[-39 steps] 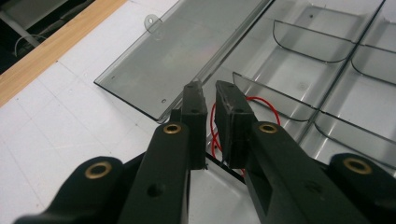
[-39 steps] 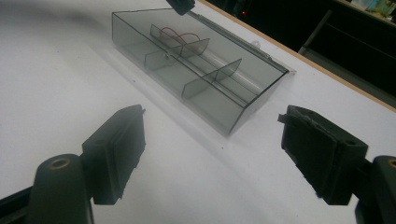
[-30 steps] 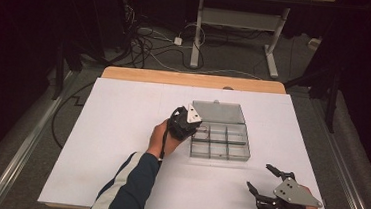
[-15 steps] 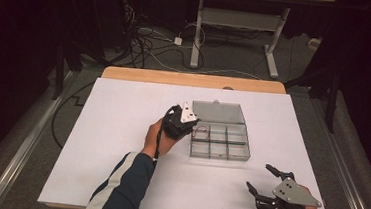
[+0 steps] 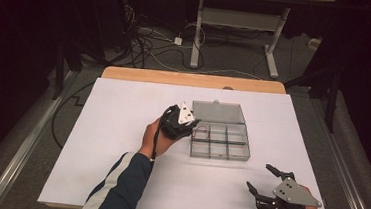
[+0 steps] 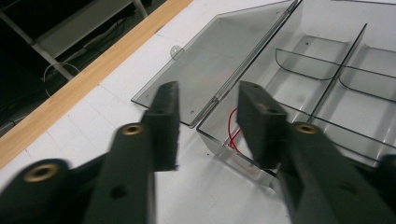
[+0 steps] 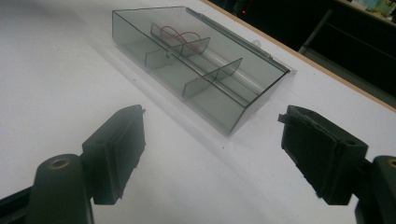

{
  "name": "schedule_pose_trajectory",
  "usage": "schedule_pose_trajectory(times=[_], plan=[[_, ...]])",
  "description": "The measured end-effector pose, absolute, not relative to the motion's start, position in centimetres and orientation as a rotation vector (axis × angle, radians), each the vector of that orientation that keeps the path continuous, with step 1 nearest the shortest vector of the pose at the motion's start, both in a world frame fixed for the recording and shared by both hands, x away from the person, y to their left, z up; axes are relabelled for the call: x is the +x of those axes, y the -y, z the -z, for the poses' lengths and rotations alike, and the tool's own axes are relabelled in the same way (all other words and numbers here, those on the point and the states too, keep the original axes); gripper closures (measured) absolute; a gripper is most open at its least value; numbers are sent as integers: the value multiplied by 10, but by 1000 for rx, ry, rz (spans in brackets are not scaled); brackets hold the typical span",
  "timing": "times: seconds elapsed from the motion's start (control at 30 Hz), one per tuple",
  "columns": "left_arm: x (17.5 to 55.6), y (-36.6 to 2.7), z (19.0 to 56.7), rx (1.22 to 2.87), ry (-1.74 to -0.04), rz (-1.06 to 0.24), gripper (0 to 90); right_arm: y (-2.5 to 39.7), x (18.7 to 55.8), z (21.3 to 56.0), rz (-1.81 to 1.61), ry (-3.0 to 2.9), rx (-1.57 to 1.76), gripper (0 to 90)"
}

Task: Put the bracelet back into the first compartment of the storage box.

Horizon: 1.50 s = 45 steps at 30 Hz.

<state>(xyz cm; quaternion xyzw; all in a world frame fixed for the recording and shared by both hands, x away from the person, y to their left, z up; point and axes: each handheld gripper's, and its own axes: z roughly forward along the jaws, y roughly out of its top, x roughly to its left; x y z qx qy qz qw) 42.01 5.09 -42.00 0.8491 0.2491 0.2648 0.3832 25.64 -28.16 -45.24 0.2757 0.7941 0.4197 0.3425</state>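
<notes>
At table centre sits the clear compartment box point(image 5: 219, 141), long axis running left-right across the table, lid point(image 5: 218, 112) swung open flat on the far side. Red wire loop point(image 5: 201, 132) lies in the far-left compartment. My left gripper point(image 6: 208, 126) hovers at that left corner, jaws parted narrowly, one over the lid edge, one over the wire compartment, gripping nothing. My right gripper point(image 7: 212, 156) is near the table's front-right edge, well apart from the box, jaws wide, empty.

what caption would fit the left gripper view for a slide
Open left gripper poised at the corner of a clear compartment box, lid laid flat, red wire inside.
</notes>
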Motion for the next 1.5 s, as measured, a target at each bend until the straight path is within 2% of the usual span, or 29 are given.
schedule_pose_trajectory(times=[0.17, 0.3, 0.43, 0.5, 1.5], plan=[[417, -55, 420, 2138, -639, -709, 356, 281, 256, 453, -1092, -2066, 717, 217], [415, -58, 420, 2143, -622, -729, 257, 281, 257, 453, -1092, -2065, 718, 217], [412, -61, 420, 2138, -608, -725, 233, 281, 256, 453, -1091, -2068, 716, 217], [411, -62, 420, 2142, -599, -724, 192, 280, 256, 453, -1090, -2068, 717, 217], [375, -88, 406, 2148, -448, -755, 192, 280, 256, 453, -1093, -2066, 718, 217]])
